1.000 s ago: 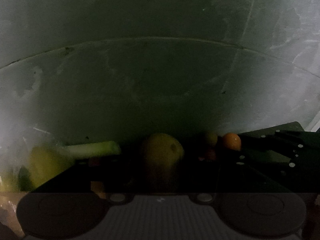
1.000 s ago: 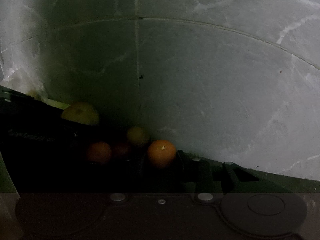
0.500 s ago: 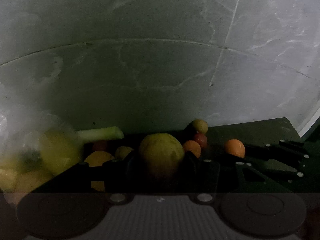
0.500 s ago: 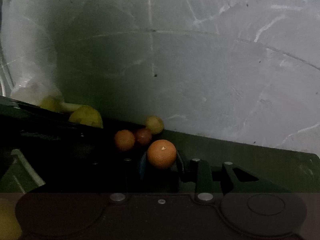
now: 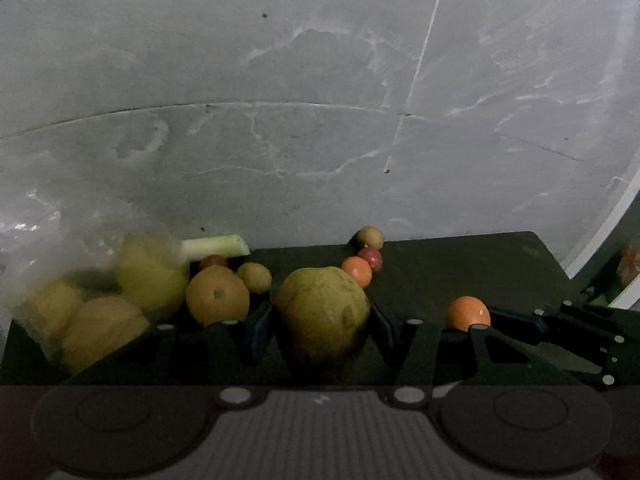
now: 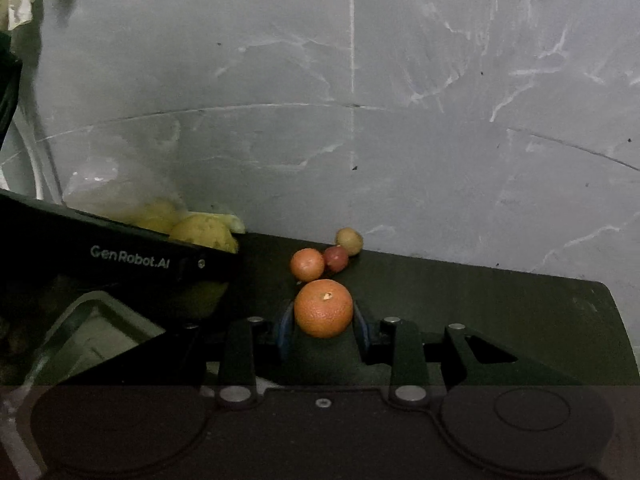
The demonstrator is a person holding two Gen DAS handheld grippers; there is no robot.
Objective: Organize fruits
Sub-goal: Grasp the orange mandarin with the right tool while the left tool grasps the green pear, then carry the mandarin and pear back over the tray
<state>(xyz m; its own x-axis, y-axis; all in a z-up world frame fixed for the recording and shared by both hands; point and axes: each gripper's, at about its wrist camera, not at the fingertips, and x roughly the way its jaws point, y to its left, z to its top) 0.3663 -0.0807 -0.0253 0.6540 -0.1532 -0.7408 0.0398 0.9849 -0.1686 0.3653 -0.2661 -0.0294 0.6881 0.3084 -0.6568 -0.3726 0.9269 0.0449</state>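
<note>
My left gripper [image 5: 322, 322] is shut on a large yellow-green pear [image 5: 322, 308] above the dark table [image 5: 460, 264]. My right gripper [image 6: 323, 322] is shut on an orange mandarin [image 6: 323, 308]; in the left wrist view that mandarin [image 5: 468, 314] shows at the right. On the table behind lie a small mandarin [image 6: 307, 265], a red fruit [image 6: 335, 258] and a small yellow-brown fruit [image 6: 349, 241]. An orange [image 5: 217, 300], a small yellow fruit [image 5: 254, 277] and a clear bag of yellow fruit [image 5: 100, 296] lie at the left.
A pale green stalk [image 5: 214, 246] lies by the bag at the back. A grey marbled wall [image 5: 320, 120] rises right behind the table. The left gripper's black body [image 6: 120, 256] fills the left of the right wrist view. The table's right part [image 6: 500, 300] is bare.
Both views have tilted down over the second, so more of the table and fruit shows and the scene is brighter. Both grippers keep their fruit.
</note>
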